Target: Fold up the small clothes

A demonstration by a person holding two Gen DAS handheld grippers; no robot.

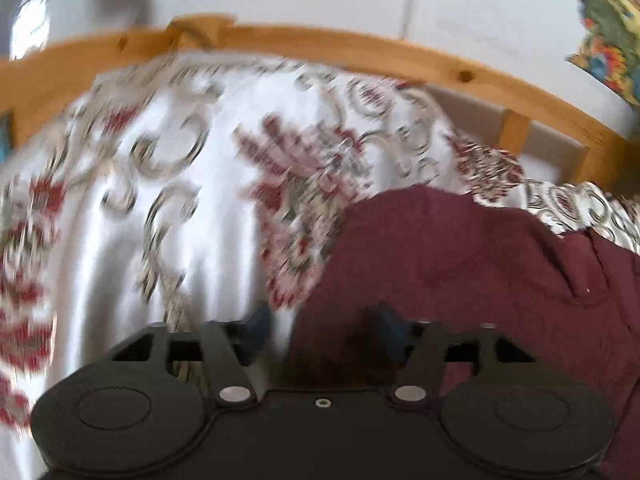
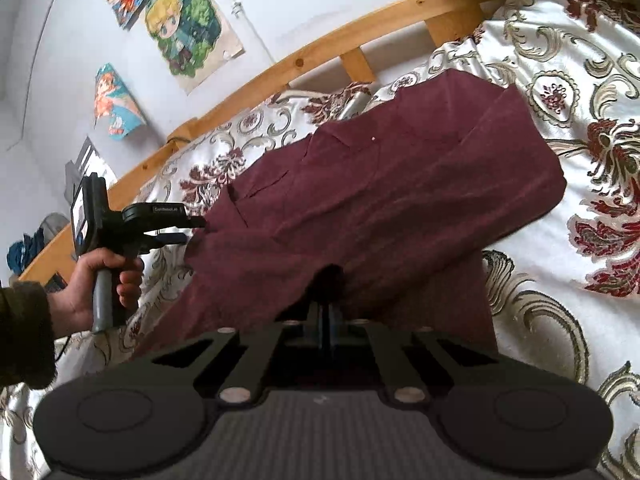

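Folding the maroon shorts (image 2: 380,192) on the floral bedspread (image 2: 580,80)

Right gripper (image 2: 326,280) pinches the hem; left gripper (image 1: 320,334) gapes beside the shorts' edge, holding nothing. Carry the pinched hem across evenly, keeping the cloth taut.

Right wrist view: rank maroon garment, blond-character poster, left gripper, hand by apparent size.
1. maroon garment, largest by far.
2. blond-character poster.
3. left gripper unit and the hand on its handle look alike; unranked. The poster hangs farther back, so apparent size only.

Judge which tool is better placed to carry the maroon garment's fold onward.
Right. The right tool is shut on the maroon garment, lifting its edge off the bedspread; the left tool is open beside the cloth.
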